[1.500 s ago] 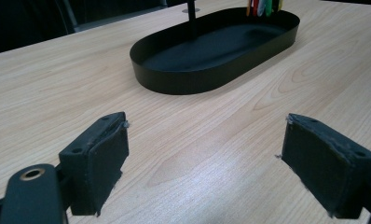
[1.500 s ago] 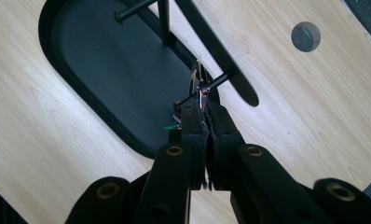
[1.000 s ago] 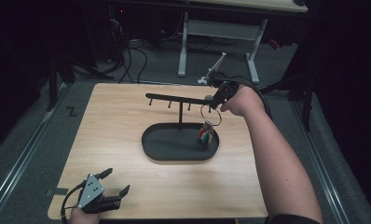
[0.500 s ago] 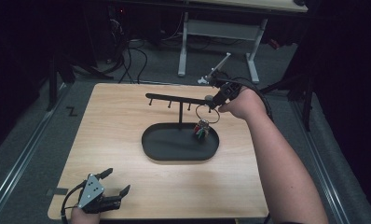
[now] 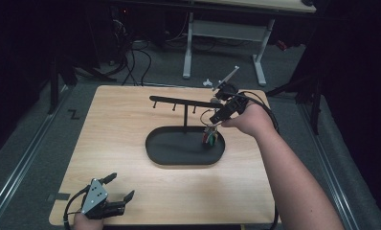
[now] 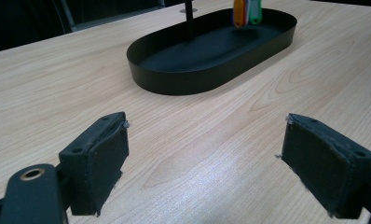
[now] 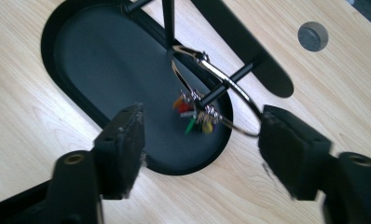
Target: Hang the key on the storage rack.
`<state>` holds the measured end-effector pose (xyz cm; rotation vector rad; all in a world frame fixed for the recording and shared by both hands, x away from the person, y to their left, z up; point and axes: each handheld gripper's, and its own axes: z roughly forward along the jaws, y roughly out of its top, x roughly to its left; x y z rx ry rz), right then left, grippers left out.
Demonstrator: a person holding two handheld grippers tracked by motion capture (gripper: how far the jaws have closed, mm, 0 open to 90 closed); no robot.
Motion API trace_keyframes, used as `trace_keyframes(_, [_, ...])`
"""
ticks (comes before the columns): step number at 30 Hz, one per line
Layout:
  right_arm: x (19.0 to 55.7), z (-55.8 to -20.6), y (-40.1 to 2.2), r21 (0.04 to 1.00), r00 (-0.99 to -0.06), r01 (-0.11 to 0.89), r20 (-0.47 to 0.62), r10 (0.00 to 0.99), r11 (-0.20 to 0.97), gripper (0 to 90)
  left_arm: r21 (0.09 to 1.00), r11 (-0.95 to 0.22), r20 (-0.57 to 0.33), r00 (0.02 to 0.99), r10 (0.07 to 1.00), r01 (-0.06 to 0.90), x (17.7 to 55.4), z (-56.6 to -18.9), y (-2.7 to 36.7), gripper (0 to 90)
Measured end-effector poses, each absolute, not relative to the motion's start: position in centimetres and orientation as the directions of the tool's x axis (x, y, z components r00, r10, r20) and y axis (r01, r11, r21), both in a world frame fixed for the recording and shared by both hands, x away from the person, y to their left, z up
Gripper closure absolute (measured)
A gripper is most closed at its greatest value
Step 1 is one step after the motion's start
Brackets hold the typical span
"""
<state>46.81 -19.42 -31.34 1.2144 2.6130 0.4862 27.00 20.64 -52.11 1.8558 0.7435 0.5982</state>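
Looking down from the high view, I see the key ring (image 5: 210,125) hanging from the right end of the black hook rack (image 5: 184,101), a thin silver loop with a small bunch of red, green and yellowish tags dangling from it above the right end of the oval black tray (image 5: 184,147). Its long axis runs up and down, tags pointing down into the tray. My right gripper (image 5: 221,115) sits just beside the loop on its right, and its jaws have just been opening. My left gripper (image 5: 116,188) rests at the near left corner of the tabletop (image 5: 117,124), well apart from the tray, jaws spread and holding nothing.

From the left gripper view, both pads stand wide with bare wood between them. Far ahead, orange and green tags (image 6: 247,11) hang over the far end of the tray (image 6: 207,70), beside the rack's upright post (image 6: 189,18).

From the right gripper view, the ring (image 7: 211,88) is a large wire loop slung over a peg of the rack (image 7: 239,46), with red, green and yellow tags clustered at its lower part over the tray (image 7: 104,60). The jaws stand released, well apart; the loop's outer edge lies just beside the right pad, though I cannot tell whether it touches.
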Motion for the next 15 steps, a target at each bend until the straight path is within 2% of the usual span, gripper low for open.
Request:
trace_keyframes(5, [46.1,-32.1,-20.0,0.396,-0.617,0.701,-0.082,0.783,0.594,22.8,0.929,-0.296,0.065,0.689,0.722,0.223,27.2,-52.2,20.5,15.0])
trace_keyframes(15, [44.2,-34.3,-21.8,0.442,-0.577,0.703,-0.104,0.810,0.557,16.6,0.928,-0.305,0.071,0.701,0.709,0.215,27.7,-52.2,19.7,15.0])
